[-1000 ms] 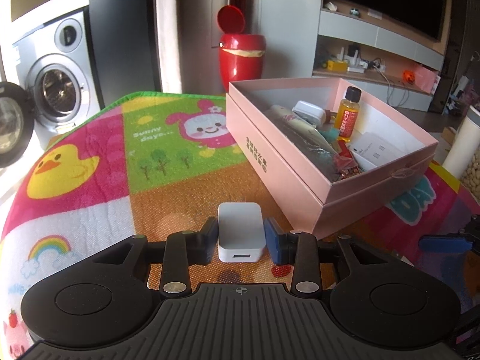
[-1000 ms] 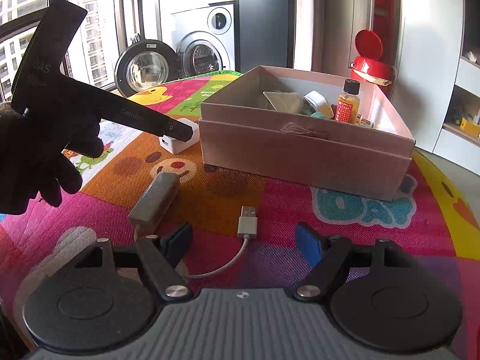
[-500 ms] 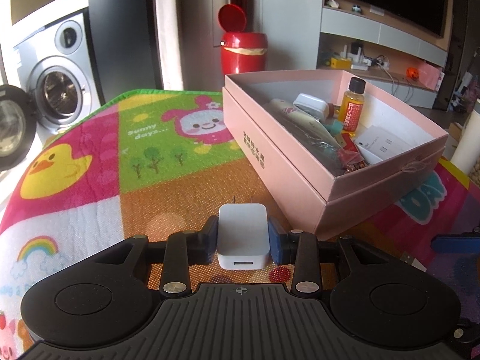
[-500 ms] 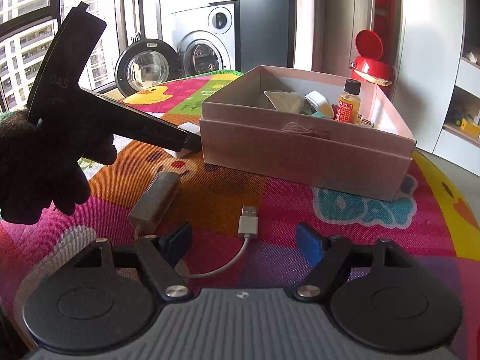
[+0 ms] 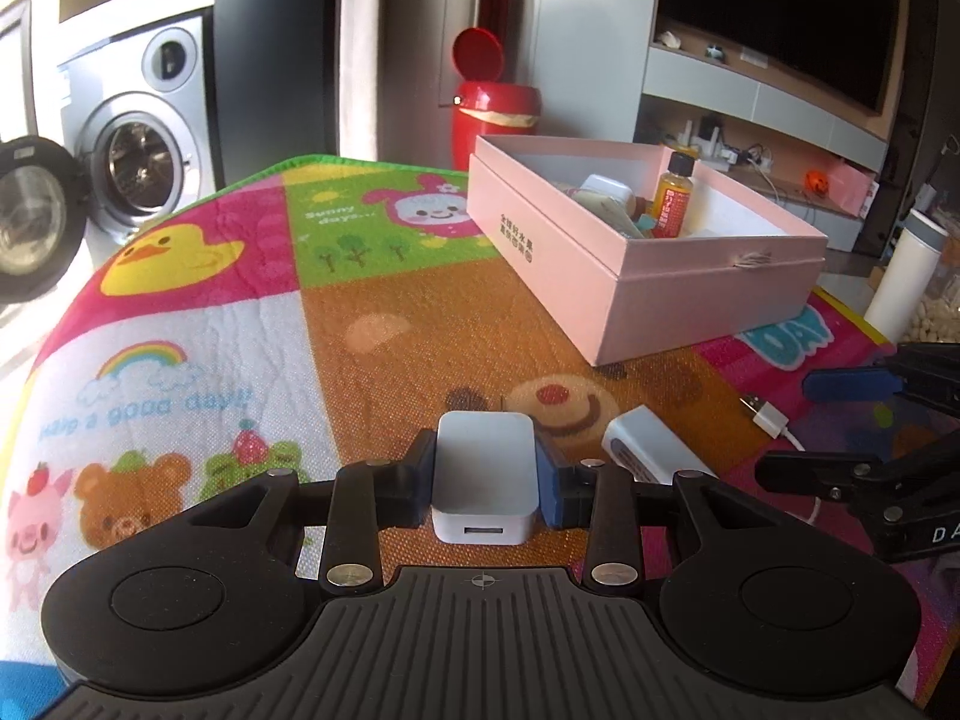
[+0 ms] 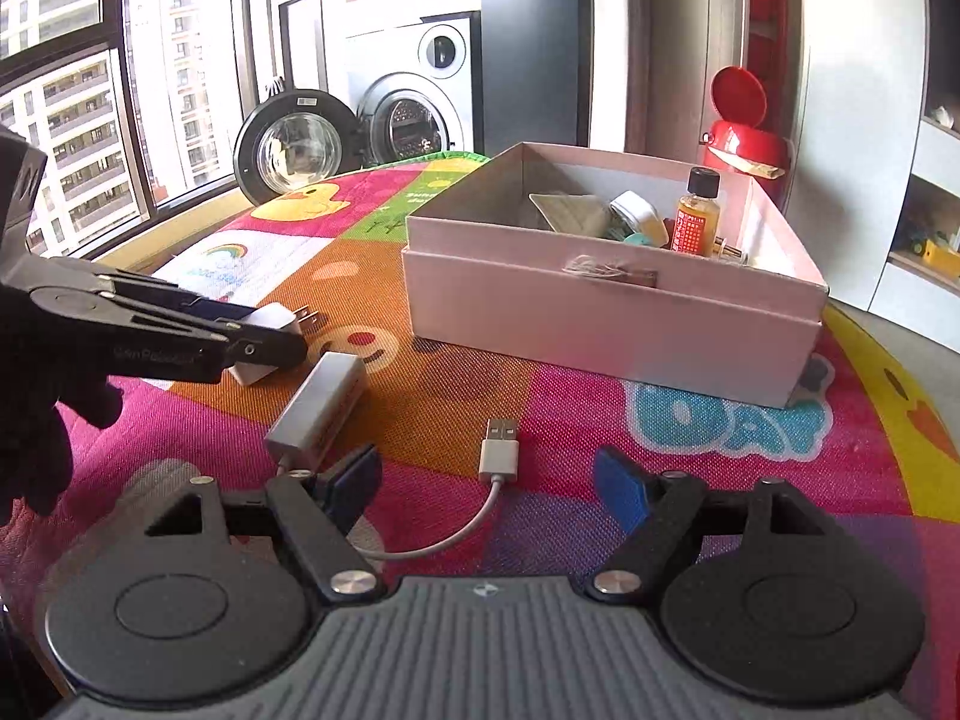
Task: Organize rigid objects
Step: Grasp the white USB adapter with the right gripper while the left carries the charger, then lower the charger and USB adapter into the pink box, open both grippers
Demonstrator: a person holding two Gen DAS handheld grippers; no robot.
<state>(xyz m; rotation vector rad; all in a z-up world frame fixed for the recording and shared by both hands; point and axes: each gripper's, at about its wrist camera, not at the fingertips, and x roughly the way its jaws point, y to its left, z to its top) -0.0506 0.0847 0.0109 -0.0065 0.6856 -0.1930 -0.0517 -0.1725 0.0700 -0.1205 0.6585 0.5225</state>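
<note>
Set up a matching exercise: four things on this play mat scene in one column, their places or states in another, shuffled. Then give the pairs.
Things:
1. white charger
2. amber bottle
3. USB plug
4. right gripper

Places or states:
A. standing inside the pink box
B. open, holding nothing
C. clamped in the left gripper
D. lying on the mat, on a white cable

Pairs: 1-C, 2-A, 3-D, 4-B

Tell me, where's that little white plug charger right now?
The white charger is clamped in the left gripper, low over the colourful mat, beside the grey adapter and short of the pink box.
</note>
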